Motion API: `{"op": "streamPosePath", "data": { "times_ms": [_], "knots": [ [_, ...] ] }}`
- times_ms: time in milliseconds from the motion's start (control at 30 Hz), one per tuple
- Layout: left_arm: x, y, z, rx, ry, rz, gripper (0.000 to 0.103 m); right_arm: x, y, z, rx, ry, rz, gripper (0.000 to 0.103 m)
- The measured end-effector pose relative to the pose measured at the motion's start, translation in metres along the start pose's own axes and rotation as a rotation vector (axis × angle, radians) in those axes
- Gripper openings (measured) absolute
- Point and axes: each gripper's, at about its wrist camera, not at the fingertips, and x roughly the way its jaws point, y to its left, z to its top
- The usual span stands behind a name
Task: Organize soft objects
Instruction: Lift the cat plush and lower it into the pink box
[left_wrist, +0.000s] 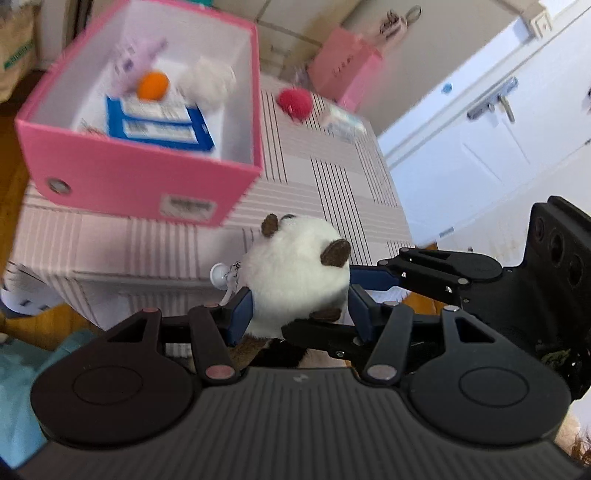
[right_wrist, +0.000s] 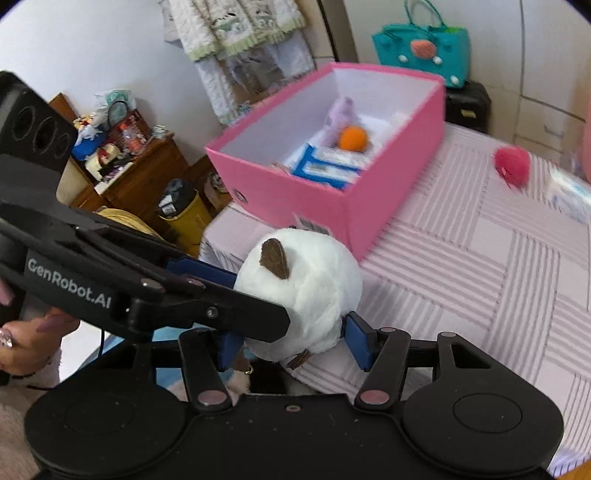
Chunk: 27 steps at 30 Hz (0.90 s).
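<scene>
While hanging over the near edge of a pink striped bedcover (left_wrist: 332, 177), sitting pinched from two sides: white plush toy (left_wrist: 295, 280) with brown ears, ears pointing up and away toward the pink box (left_wrist: 140, 177), lower body dropping behind the gripper housings, so long axis running roughly up-down though hard to judge; being squeezed between the blue pads of the left gripper (left_wrist: 299, 314), jaws part-way apart and pressing into the fur on both flanks; likewise being clamped by the right gripper (right_wrist: 293, 341), whose pads are sinking into the same toy from the crossing direction; carrying a small white bead on a cord (left_wrist: 221, 275) at its side.

Staying hidden: toy's face and underside, only a dark patch and brown scraps showing below; blurring across the box and the far bedcover in both views; peeking in at the left edge of the right wrist view, a hand (right_wrist: 26, 332) with long nails, mostly cut off.

Sitting open-topped on the bedcover beyond the toy, the pink box, holding an orange ball (left_wrist: 153, 85), a lilac plush (left_wrist: 135, 62), a white fluffy puff (left_wrist: 208, 79) and blue-and-white packets (left_wrist: 159, 125); lying outside it, farther back on the cover, a red pom-pom (left_wrist: 294, 101) and a pale wrapped pack (left_wrist: 341, 122), too smeared to identify.
</scene>
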Motion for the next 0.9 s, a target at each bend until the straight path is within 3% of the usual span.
{"op": "streamPosePath", "data": {
  "times_ms": [233, 467, 667, 900],
  "knots": [
    [-0.037, 0.002, 0.015, 0.023, -0.110, 0.023, 0.054, -0.011, 0.023, 0.033, -0.084, -0.029, -0.012, 0.065],
    [-0.059, -0.003, 0.042, 0.080, -0.206, 0.036, 0.054, -0.017, 0.023, 0.067, -0.080, -0.096, -0.014, 0.065],
    [-0.055, 0.000, 0.079, 0.129, -0.273, 0.039, 0.054, -0.009, 0.003, 0.098, -0.042, -0.163, -0.002, 0.066],
    [-0.036, 0.019, 0.125, 0.136, -0.378, 0.041, 0.054, 0.015, -0.022, 0.131, -0.035, -0.322, -0.038, 0.066]
  ]
}}
